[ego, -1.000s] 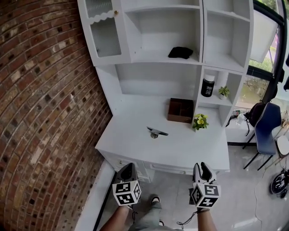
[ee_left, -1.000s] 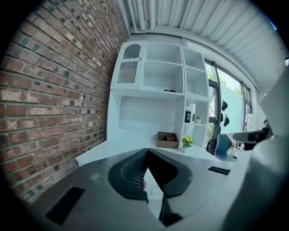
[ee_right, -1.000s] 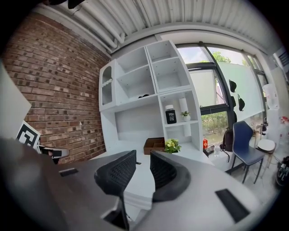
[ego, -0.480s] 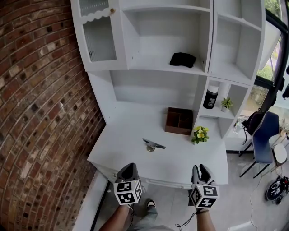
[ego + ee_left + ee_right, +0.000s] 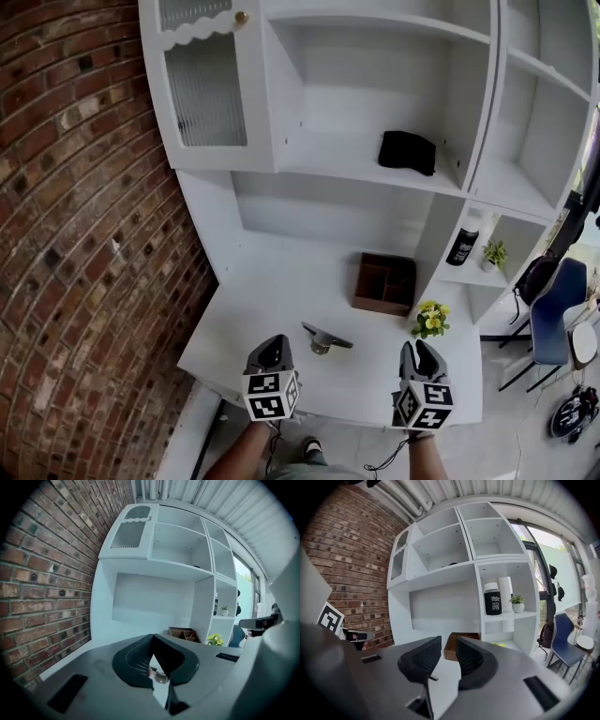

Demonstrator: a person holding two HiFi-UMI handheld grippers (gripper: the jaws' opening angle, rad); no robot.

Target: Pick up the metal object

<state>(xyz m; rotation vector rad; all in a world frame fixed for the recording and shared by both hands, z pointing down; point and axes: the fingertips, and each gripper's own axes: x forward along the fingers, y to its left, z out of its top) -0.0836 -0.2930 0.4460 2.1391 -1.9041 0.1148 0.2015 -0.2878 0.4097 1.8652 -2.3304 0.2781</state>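
The metal object (image 5: pixel 324 339), a small silver piece with a flat bar, lies on the white desk (image 5: pixel 272 291) near its front middle. My left gripper (image 5: pixel 272 348) hovers at the desk's front edge, just left of and short of it. In the left gripper view the jaws meet at their tips (image 5: pixel 153 638), and the metal object (image 5: pixel 159 677) shows beyond them through the gap below. My right gripper (image 5: pixel 419 352) hangs over the front edge, well right of the object. Its jaws (image 5: pixel 448 645) stand a little apart with nothing between them.
A brown wooden box (image 5: pixel 384 284) and a pot of yellow flowers (image 5: pixel 430 319) sit on the desk's back right. Shelves above hold a black cloth (image 5: pixel 408 151), a black canister (image 5: pixel 462 246) and a small plant (image 5: pixel 493 254). A brick wall (image 5: pixel 75 234) stands left, a blue chair (image 5: pixel 553 314) right.
Both grippers have come forward from over the floor to the desk's front edge. The desk and metal object now sit closer in the head view.
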